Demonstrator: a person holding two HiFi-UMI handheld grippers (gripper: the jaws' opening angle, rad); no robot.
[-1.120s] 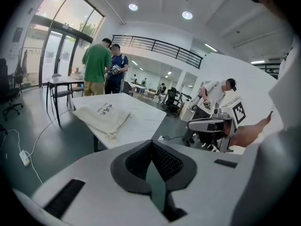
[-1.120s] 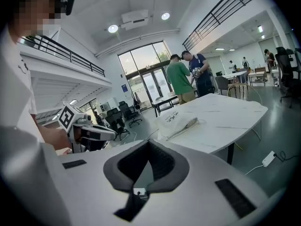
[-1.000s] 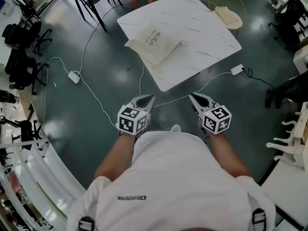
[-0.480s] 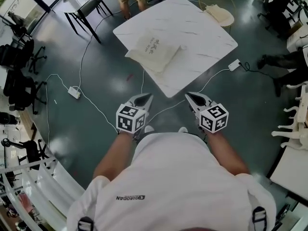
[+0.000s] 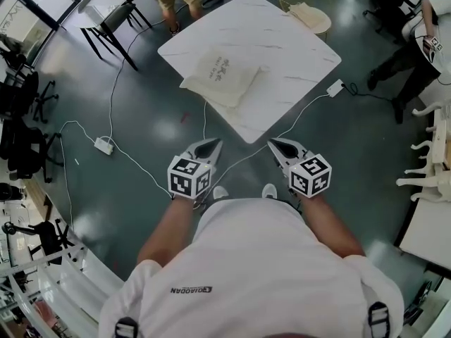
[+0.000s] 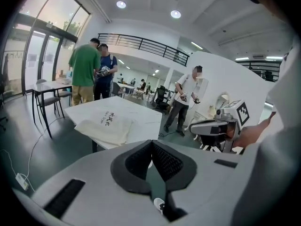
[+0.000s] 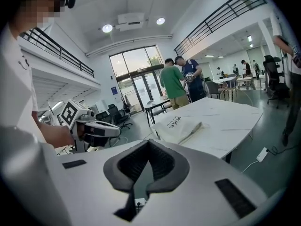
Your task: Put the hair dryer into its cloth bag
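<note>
Now my left gripper (image 5: pixel 215 144) and right gripper (image 5: pixel 274 144) are both pressed together; the bag (image 5: pixel 220 76) lies on the table (image 5: pixel 285 51) ahead.

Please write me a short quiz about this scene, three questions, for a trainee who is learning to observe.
1. On what does the cloth bag lie?
2. The right gripper is: A open; B shut and empty; C shut on the bag.
3. True or false: the left gripper is shut, with nothing between its jaws.
Key: 1 on the white table; 2 B; 3 true.
</note>
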